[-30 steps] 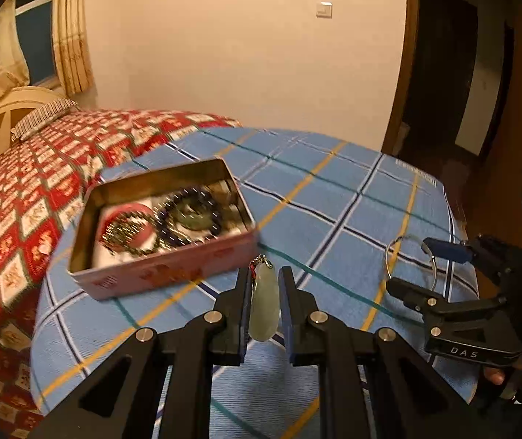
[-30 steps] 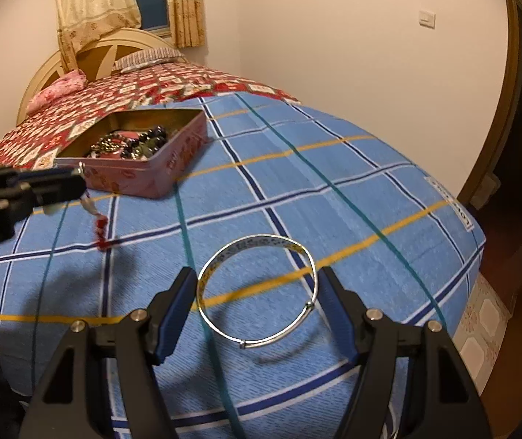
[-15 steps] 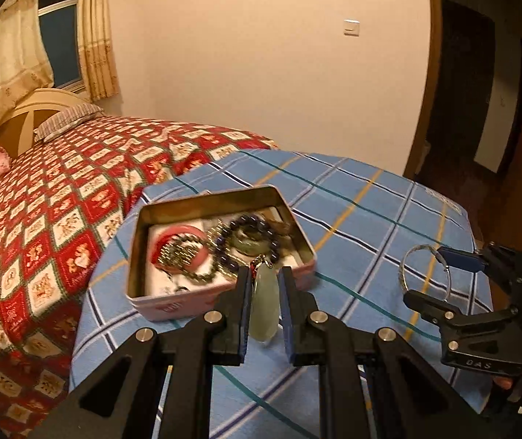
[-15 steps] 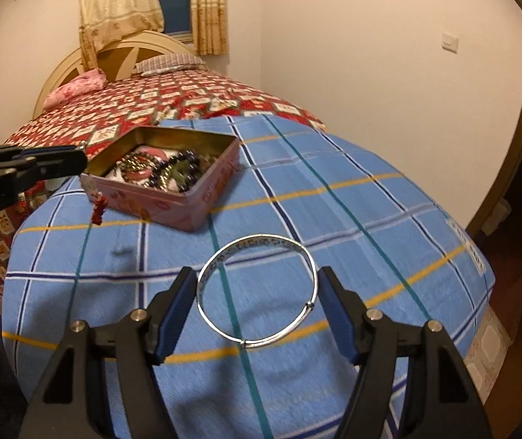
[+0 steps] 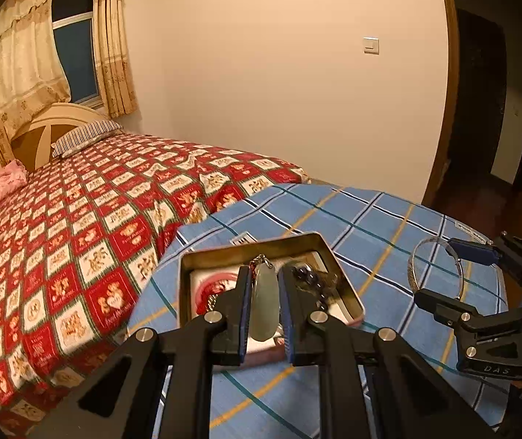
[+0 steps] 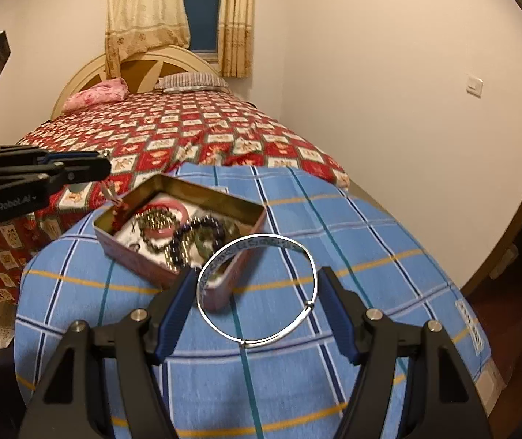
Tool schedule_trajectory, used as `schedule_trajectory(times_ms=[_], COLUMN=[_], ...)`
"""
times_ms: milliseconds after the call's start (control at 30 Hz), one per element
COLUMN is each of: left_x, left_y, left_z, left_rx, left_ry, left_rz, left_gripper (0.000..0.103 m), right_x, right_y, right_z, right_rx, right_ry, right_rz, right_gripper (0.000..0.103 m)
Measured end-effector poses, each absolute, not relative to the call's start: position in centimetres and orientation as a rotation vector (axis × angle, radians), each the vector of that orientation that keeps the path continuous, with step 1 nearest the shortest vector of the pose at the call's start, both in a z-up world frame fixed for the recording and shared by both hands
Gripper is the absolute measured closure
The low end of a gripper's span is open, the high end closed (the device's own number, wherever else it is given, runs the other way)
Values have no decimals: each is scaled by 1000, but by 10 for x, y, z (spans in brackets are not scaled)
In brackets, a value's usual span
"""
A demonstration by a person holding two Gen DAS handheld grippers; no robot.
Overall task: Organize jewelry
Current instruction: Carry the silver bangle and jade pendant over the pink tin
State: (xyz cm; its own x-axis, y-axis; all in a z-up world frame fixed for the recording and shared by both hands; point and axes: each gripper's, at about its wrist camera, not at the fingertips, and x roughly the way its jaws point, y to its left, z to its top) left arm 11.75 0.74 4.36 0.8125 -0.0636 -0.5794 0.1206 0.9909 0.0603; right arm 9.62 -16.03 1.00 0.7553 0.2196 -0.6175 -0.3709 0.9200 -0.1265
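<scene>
My left gripper (image 5: 263,292) is shut on a pale green jade pendant (image 5: 263,305) and holds it above the open pink tin box (image 5: 348,298). From the right wrist view the left gripper (image 6: 89,168) is raised at the left, with the pendant's red cord (image 6: 116,216) hanging into the tin (image 6: 235,274). The tin holds a pink bangle (image 6: 165,232) and dark bead bracelets (image 6: 187,237). My right gripper (image 6: 257,292) is shut on a silver bangle (image 6: 308,305), held level above the tin's near right corner; it also shows in the left wrist view (image 5: 416,274).
The tin sits on a blue plaid cloth (image 6: 370,241) over a rounded table. Behind it is a bed with a red patterned cover (image 6: 187,135) and pillows. A wall and a doorway (image 5: 498,109) are to the right.
Both grippers have risen and moved toward the tin. The pendant now hangs over the tin's inside, and the silver bangle now overlaps the tin's near corner.
</scene>
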Motion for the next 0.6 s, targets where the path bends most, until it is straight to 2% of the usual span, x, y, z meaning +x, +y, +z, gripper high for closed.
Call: schedule_trajectory(times_ms=[600], left_x=[164], left_y=[31], left_z=[42], left_rx=[121], left_ry=[625], left_rz=[-38], left_gripper=[89], right_x=[146], right_y=[-125], right_z=[24], right_rx=[-287], right_ry=[611], right_rz=[364], right_gripper=[33])
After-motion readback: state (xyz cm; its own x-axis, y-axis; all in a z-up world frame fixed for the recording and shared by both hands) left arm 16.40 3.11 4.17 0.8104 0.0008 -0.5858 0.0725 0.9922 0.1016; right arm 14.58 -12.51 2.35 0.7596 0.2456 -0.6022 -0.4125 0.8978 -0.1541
